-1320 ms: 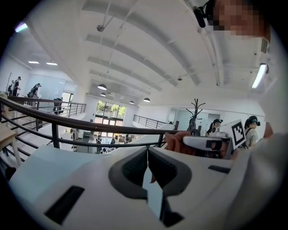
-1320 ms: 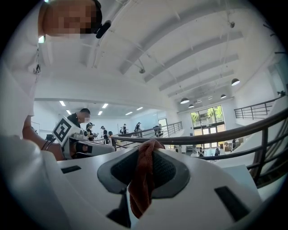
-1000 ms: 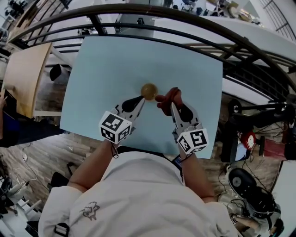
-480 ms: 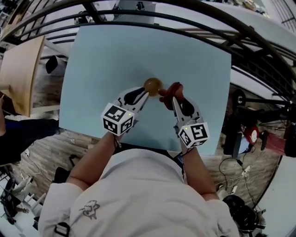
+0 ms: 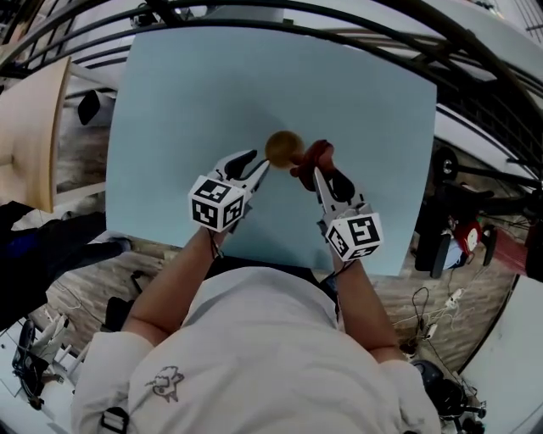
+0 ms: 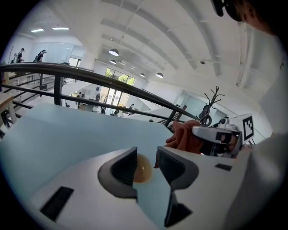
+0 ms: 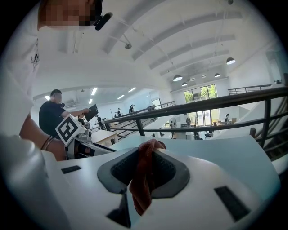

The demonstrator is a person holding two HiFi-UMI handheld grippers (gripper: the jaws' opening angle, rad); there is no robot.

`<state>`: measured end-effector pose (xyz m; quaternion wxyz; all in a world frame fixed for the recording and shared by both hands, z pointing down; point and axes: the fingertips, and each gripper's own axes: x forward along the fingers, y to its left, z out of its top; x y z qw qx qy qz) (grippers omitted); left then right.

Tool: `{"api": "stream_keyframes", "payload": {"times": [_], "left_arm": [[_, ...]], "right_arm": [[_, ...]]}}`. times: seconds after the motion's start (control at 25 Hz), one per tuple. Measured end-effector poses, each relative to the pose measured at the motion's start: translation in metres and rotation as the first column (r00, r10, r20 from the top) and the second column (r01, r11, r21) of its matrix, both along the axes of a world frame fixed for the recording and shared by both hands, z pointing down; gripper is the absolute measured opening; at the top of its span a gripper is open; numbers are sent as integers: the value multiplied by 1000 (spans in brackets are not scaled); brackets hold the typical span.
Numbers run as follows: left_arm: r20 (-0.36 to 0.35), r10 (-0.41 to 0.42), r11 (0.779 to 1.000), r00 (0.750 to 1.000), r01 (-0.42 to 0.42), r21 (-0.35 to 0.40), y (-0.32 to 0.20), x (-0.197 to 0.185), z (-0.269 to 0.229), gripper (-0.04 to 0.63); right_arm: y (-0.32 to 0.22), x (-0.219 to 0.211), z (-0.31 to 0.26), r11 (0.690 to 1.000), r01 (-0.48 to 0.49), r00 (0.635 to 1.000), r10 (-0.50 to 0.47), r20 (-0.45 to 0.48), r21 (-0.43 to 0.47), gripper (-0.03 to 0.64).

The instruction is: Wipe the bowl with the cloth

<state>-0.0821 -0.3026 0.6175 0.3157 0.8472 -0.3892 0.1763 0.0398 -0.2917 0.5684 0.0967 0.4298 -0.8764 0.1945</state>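
A small amber bowl [image 5: 283, 147] sits on the pale blue table [image 5: 212, 93], near its middle. My left gripper [image 5: 254, 164] reaches it from the near left with its jaws opening. In the left gripper view the bowl [image 6: 142, 169] lies between the dark pads [image 6: 125, 165], with a gap on the right side. My right gripper [image 5: 319, 175] is shut on a rust-red cloth [image 5: 310, 157] just right of the bowl. In the right gripper view the cloth [image 7: 143, 170] hangs bunched between the jaws. The cloth [image 6: 184, 137] and the right gripper [image 6: 216, 134] also show in the left gripper view.
A dark curved railing [image 5: 356, 21] runs behind the table's far edge. A wooden tabletop [image 5: 30, 127] stands to the left. Cables and dark equipment [image 5: 450, 246] lie on the floor at the right. The person's body fills the near side.
The left gripper's jaws have spread apart at the bowl, which stays on the table. The right gripper has held the cloth beside the bowl throughout. The head view has shifted.
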Motion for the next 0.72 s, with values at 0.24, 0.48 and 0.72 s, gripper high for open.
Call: {"api": "stream_keyframes", "payload": {"times": [0.24,0.48,0.72], "left_arm": [[28,23,997,999,-21,-71,-6,3,46,153],[68,32,988,997,-21,-155,-12,0,84,153],[107,67,976,992,-43,-214,-17,1,115,153]], "right_arm": [[-7,0,21,999,-16,1000,17,8,-41,87],[-11,0,29,997,-37,999,38,14,-63,88],[-14,1,42,995,-40,999,42,15,-86,88]]}}
